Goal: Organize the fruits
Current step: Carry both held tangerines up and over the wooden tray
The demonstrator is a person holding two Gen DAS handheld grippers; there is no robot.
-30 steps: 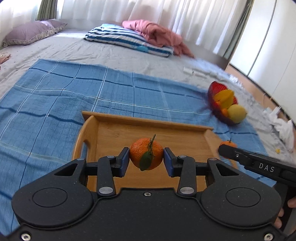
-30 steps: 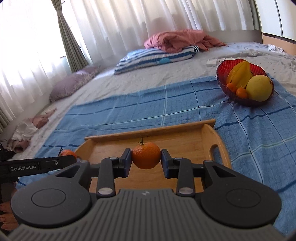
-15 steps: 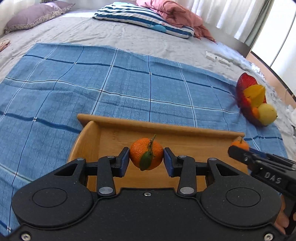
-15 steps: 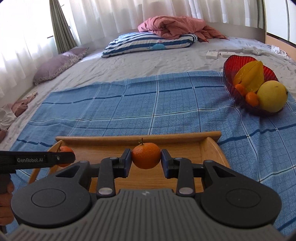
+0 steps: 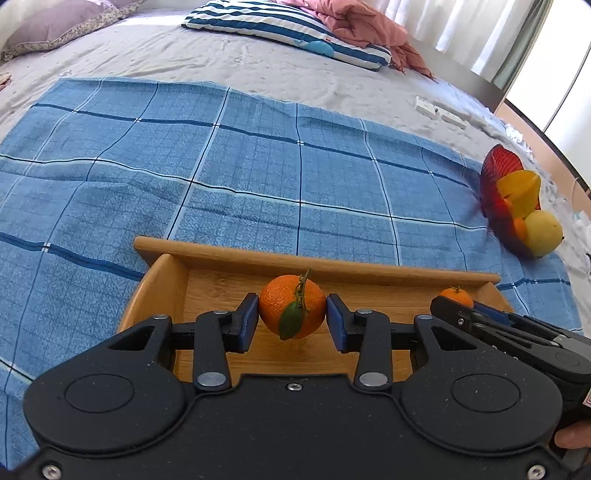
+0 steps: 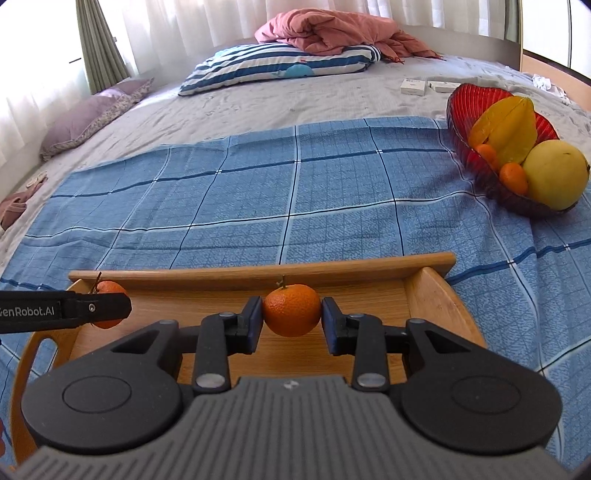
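Observation:
My left gripper (image 5: 291, 319) is shut on a mandarin with a green leaf (image 5: 286, 304) and holds it over the wooden tray (image 5: 317, 264). My right gripper (image 6: 291, 319) is shut on a second mandarin with a short stem (image 6: 291, 310), also over the tray (image 6: 258, 269). Each gripper shows at the edge of the other's view: the right one (image 5: 448, 302) with its mandarin (image 5: 456, 295), the left one (image 6: 127, 304) with its mandarin (image 6: 109, 288). A red glass bowl (image 6: 476, 99) holds a starfruit, a yellow fruit and small oranges at the right.
The tray lies on a blue checked cloth (image 6: 295, 184) spread over a grey bed. A striped pillow (image 6: 280, 66), a pink blanket (image 6: 325, 33) and a purple pillow (image 6: 88, 118) lie at the far side. Small white boxes (image 6: 413, 86) sit behind the bowl.
Both grippers have tilted downward and come lower and closer over the tray, each still holding its mandarin. The tray's far rim now sits just behind the fruits.

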